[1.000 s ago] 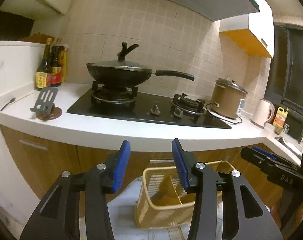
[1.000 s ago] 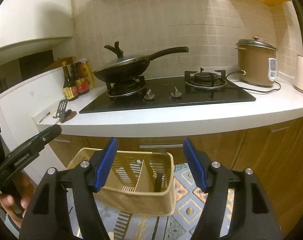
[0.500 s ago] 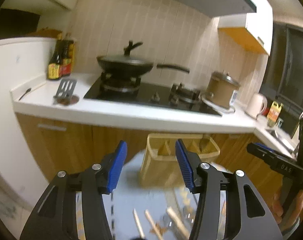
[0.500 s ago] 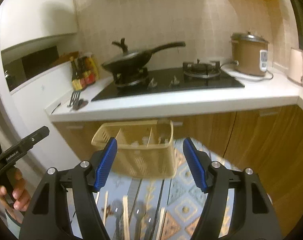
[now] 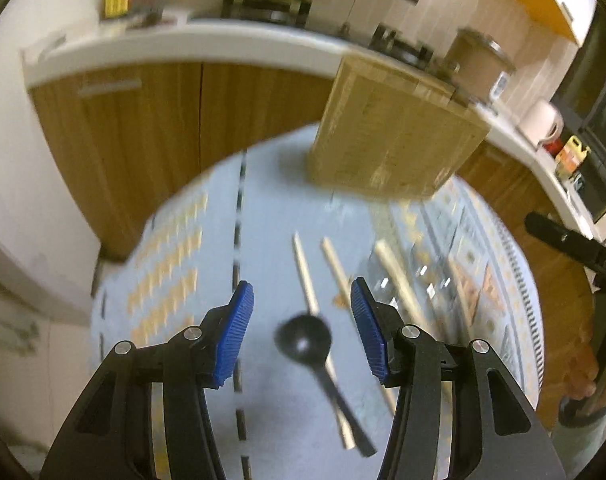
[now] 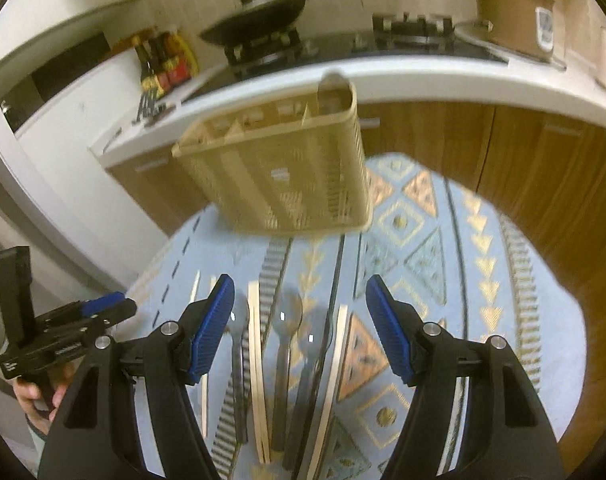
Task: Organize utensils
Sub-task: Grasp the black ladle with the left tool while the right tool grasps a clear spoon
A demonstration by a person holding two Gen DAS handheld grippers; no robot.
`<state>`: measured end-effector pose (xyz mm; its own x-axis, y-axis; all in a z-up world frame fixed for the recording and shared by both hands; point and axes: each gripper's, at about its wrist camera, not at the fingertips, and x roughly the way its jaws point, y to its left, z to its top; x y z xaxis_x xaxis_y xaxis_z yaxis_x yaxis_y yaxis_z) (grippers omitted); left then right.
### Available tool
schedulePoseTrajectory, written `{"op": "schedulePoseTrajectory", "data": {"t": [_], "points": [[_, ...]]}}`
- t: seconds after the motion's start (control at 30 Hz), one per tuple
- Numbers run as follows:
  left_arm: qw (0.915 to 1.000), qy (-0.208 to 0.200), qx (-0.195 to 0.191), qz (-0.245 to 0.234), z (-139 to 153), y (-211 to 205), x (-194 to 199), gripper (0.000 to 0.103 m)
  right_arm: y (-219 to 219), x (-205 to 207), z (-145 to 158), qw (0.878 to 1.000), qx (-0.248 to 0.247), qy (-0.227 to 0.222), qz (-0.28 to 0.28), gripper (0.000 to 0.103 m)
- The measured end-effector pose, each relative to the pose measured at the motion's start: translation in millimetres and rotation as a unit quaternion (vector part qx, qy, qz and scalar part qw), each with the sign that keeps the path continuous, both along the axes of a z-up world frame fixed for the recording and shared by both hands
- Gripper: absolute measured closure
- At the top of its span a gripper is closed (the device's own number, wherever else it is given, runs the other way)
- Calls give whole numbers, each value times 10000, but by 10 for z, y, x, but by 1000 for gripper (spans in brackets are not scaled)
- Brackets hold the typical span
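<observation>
A tan slotted utensil basket (image 5: 395, 140) stands on a patterned blue rug; it also shows in the right wrist view (image 6: 283, 168). Several utensils lie on the rug in front of it: a black spoon (image 5: 305, 338), wooden chopsticks (image 5: 305, 276), and in the right wrist view dark spoons (image 6: 285, 320) and chopsticks (image 6: 257, 360). My left gripper (image 5: 301, 316) is open and empty, hovering over the black spoon. My right gripper (image 6: 299, 312) is open and empty above the row of spoons and chopsticks. The left gripper also shows in the right wrist view (image 6: 91, 308).
Wooden cabinets (image 5: 151, 120) and a white counter (image 6: 423, 80) rise behind the basket. A stove with a black wok (image 6: 259, 12), sauce bottles (image 6: 163, 64) and a rice cooker (image 6: 511, 12) sit on the counter. The rug (image 6: 443, 240) covers the floor.
Both grippers have tilted down from the counter toward the floor. The rug and the utensils on it have come into view between the fingers. Both stay open.
</observation>
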<state>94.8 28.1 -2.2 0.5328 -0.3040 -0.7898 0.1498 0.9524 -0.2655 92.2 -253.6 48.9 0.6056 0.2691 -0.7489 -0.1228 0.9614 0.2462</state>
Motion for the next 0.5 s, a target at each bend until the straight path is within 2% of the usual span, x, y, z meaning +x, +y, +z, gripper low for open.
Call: {"op": "schedulePoseTrajectory", "data": {"t": [0.13, 0.3, 0.5], "points": [[9996, 262, 47, 120, -226, 44, 14, 44, 24, -4, -183, 9996, 22, 267, 65, 38], [9988, 476, 30, 74, -416, -19, 14, 44, 66, 0, -331, 9988, 26, 483, 108, 38], [9982, 489, 358, 8, -501, -219, 7, 43, 87, 83, -437, 9975, 25, 689, 148, 38]]}}
